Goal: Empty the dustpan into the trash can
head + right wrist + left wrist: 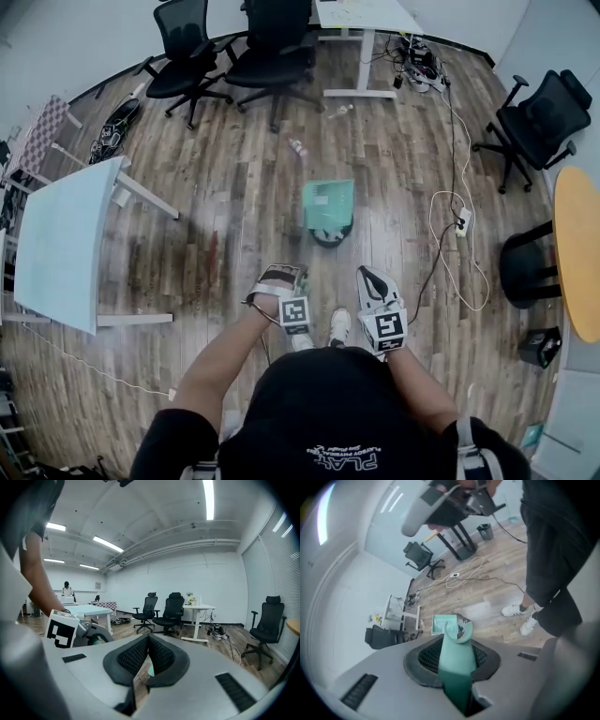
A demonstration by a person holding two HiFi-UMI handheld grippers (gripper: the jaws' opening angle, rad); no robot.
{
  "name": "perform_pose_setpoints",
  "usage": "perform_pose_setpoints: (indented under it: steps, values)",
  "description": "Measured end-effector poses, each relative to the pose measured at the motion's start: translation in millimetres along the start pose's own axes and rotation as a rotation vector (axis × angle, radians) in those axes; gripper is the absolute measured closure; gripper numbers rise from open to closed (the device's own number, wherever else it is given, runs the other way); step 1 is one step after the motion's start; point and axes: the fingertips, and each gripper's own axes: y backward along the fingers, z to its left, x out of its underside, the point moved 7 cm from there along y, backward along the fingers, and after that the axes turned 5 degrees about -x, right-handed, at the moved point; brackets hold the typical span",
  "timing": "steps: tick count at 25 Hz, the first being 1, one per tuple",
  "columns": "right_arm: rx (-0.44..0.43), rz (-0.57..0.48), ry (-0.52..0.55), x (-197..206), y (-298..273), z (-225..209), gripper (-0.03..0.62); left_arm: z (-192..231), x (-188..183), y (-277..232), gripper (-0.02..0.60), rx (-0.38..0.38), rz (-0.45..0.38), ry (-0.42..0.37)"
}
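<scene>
left gripper (281, 277): jaws clamped on the dustpan handle (456, 660). The long handle gives reach, so the person can stand upright.
dustpan (328, 203): pan end is at the trash can (331, 236) mouth, on or just over the rim, can't tell which. Placed to drop the load in, I judge.
right gripper (373, 279): jaws together, empty, parked beside the left.
room: bare floor (234, 187) all round the can. A cable (448, 246) loops to its right, and the table (58, 246) is well apart at left.

Your black shirt (323, 412) carries white print (347, 459) near the bottom of the head view, seen upside down. Its large word seems to begin "PLA"; the rest and the small line beside it are too fine to read. The two marker cubes (294, 313) (387, 328) show only black-and-white squares, no letters.
</scene>
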Motion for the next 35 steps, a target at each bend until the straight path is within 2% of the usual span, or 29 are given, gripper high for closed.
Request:
perform_pose_setpoints:
  steps: [3, 6, 10, 12, 15, 18, 23, 32, 35]
  values:
    - [-0.002, 0.001, 0.0, 2.3, 1.8, 2.3, 0.571, 7.6, 7.7, 3.7, 0.485, -0.04, 0.021, 0.198]
    - [-0.008, 0.003, 0.004, 0.6, -2.1, 4.8, 0.571, 26.9, 21.0, 10.3, 0.485, -0.089, 0.02, 0.468]
    - [-0.016, 0.005, 0.01, 0.2, -5.3, 6.2, 0.571, 38.1, 43.2, 12.8, 0.483, -0.081, 0.019, 0.837]
    - [-0.019, 0.003, 0.014, -1.3, -5.5, 7.0, 0.571, 37.8, 51.8, 16.7, 0.483, -0.079, 0.011, 0.973]
    - [-0.023, 0.006, 0.018, -1.7, -6.0, 8.1, 0.571, 37.3, 64.8, 25.1, 0.483, -0.092, 0.004, 1.126]
    - [-0.028, 0.012, 0.018, 0.3, -7.8, 7.2, 0.571, 41.1, 76.1, 34.8, 0.483, -0.12, 0.006, 1.236]
    - [-0.054, 0.018, 0.025, 1.3, -16.0, 5.4, 0.571, 50.5, 89.4, 51.3, 0.483, -0.19, 0.013, 1.36]
    - [-0.122, -0.001, 0.057, -10.8, -47.8, -7.3, 0.571, 59.2, 119.0, 64.9, 0.485, -0.31, 0.081, 1.517]
    - [-0.144, -0.001, 0.06, -12.1, -58.9, -17.7, 0.571, 62.5, 123.9, 60.1, 0.483, -0.33, 0.127, 1.538]
